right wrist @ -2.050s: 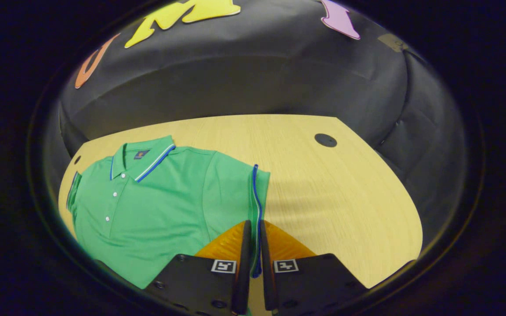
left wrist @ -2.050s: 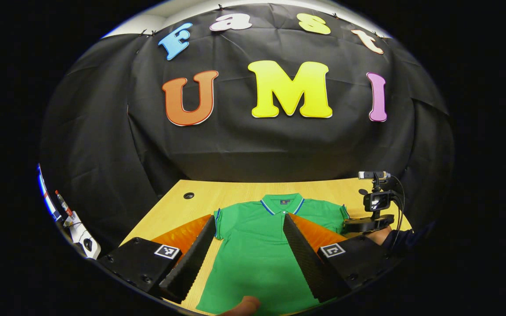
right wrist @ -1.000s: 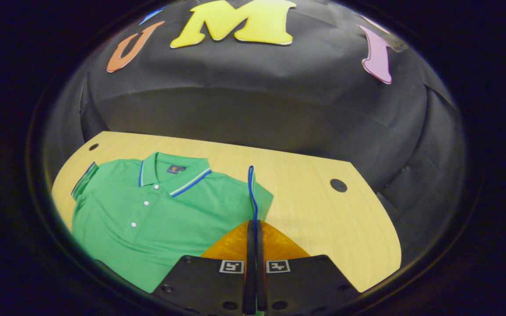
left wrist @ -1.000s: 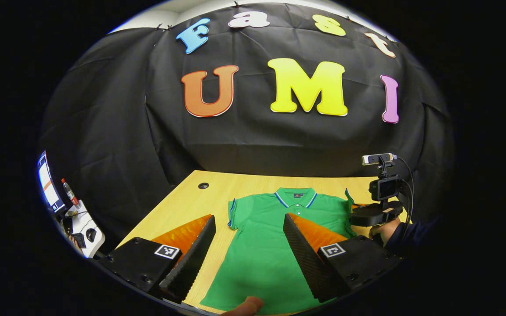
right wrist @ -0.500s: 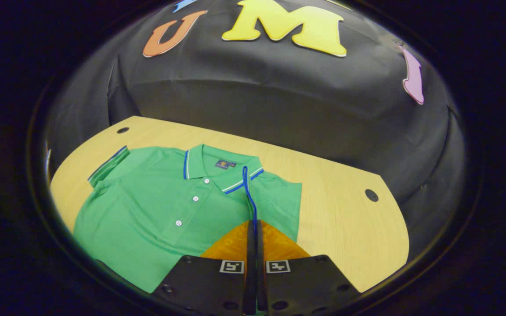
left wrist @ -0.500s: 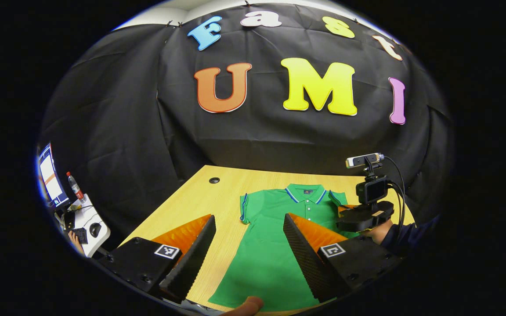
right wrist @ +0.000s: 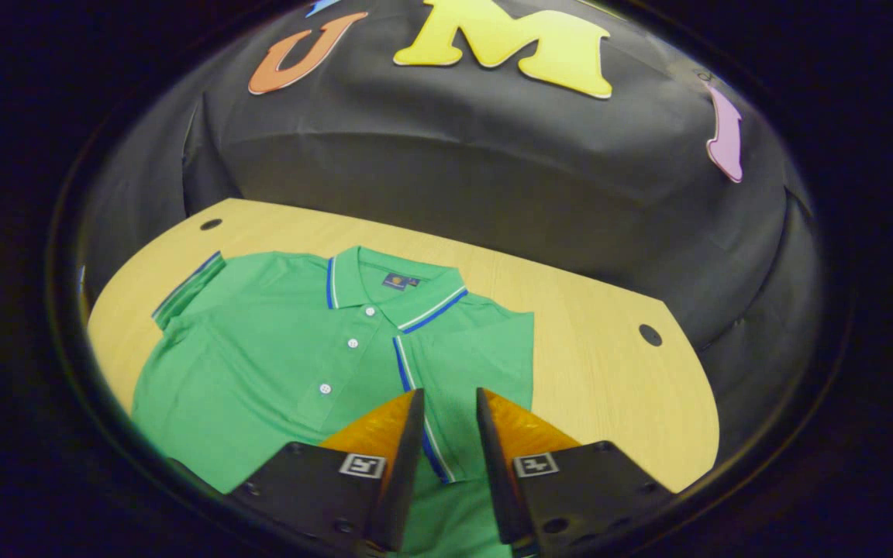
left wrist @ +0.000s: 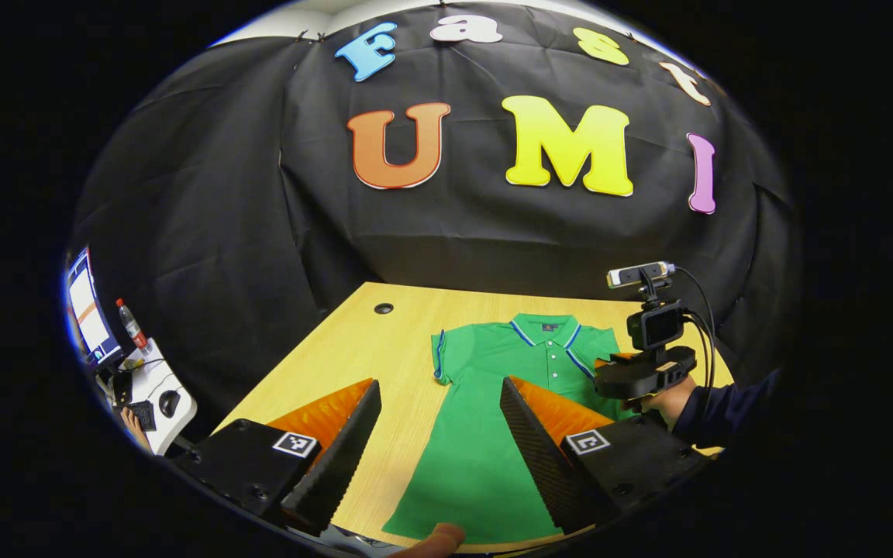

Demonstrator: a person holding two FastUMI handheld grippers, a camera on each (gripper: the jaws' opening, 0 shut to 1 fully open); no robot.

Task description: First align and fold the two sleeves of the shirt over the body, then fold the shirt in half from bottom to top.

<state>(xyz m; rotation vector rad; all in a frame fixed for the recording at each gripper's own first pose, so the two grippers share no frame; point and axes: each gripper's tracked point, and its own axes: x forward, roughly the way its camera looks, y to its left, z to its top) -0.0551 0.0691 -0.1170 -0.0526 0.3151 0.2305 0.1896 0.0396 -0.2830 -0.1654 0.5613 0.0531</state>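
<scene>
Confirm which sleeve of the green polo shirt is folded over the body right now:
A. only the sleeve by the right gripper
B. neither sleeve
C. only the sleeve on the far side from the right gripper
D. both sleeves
A: in the right gripper view the sleeve's blue-trimmed cuff lies across the green polo shirt between the open fingers of the right gripper, while the other sleeve lies spread out on the wooden table.

A dark navy sleeve covers the person's right arm.
</scene>
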